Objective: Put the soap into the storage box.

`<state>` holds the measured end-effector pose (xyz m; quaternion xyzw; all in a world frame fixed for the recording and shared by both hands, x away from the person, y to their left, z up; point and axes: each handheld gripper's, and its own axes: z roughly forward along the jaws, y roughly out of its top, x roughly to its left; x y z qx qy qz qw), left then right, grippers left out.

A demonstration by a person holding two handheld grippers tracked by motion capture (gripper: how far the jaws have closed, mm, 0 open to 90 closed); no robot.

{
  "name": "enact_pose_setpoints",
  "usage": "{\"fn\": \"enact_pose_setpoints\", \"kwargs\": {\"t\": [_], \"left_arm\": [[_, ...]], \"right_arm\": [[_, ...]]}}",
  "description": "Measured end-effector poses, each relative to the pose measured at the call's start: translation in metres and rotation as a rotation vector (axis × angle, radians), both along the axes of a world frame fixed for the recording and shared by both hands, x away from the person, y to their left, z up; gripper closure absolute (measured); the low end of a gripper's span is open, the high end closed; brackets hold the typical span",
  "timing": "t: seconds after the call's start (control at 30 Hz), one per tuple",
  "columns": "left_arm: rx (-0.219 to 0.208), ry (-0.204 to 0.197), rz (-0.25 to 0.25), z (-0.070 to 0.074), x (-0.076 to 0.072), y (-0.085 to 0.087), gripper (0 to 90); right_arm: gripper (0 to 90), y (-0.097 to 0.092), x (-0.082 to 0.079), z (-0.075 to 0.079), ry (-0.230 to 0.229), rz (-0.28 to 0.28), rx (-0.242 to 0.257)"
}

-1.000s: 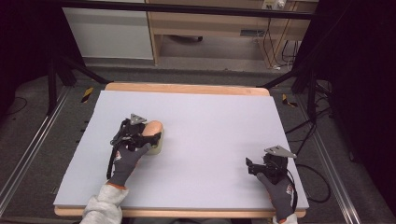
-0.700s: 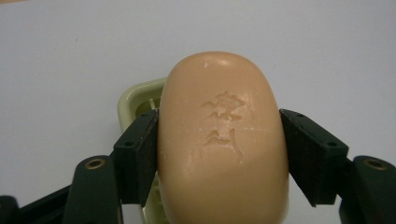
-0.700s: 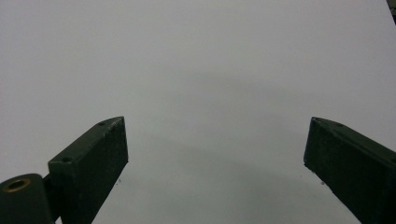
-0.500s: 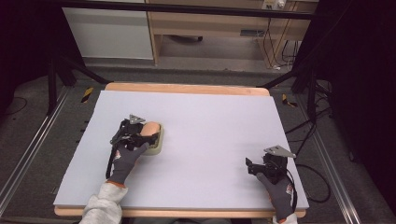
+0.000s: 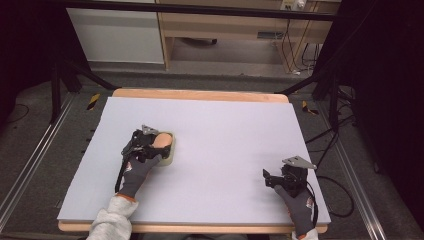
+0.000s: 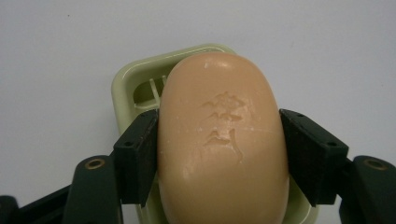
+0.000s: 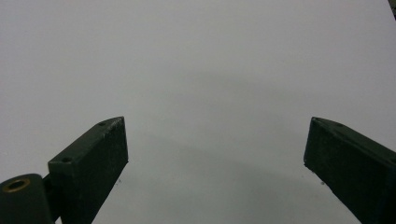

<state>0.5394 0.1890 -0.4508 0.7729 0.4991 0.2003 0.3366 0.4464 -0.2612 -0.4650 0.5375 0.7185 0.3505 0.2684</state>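
1. Soap dish: pale green, standing on the left part of the white table. Slots show in its floor at the one uncovered corner.
2. Soap: a peach oval bar with a stamped mark on top, lying over the dish and covering most of it. Whether it rests on the dish floor cannot be told.
3. Left gripper: jaws pressed against both long sides of the soap, gripping it above the dish.
4. Right gripper: jaws spread wide, nothing between them, over bare table near the right front corner, well apart from the dish.
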Motion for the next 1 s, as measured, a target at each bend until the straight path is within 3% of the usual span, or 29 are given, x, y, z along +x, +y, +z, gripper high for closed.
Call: {"fn": "enact_pose_setpoints", "kwargs": {"t": [0.17, 0.57, 0.83, 1.0], "left_arm": [[0.008, 0.014, 0.002, -0.003, 0.001, -0.001, 31.8], [0.01, 0.005, 0.01, -0.003, 0.0, -0.001, 31.1], [-0.046, -0.034, 0.01, 0.008, -0.006, 0.008, 25.0], [-0.067, -0.066, -0.021, 0.015, -0.017, 0.01, 24.6]], "right_arm": [[6.7, 0.0, 0.0, 0.0, 0.0, 0.002, -0.003], [6.6, 0.001, 0.0, -0.001, 0.003, 0.005, -0.005], [6.6, 0.0, -0.001, -0.001, 0.0, -0.001, -0.003], [6.4, 0.0, -0.001, -0.001, -0.002, -0.013, -0.003]]}}
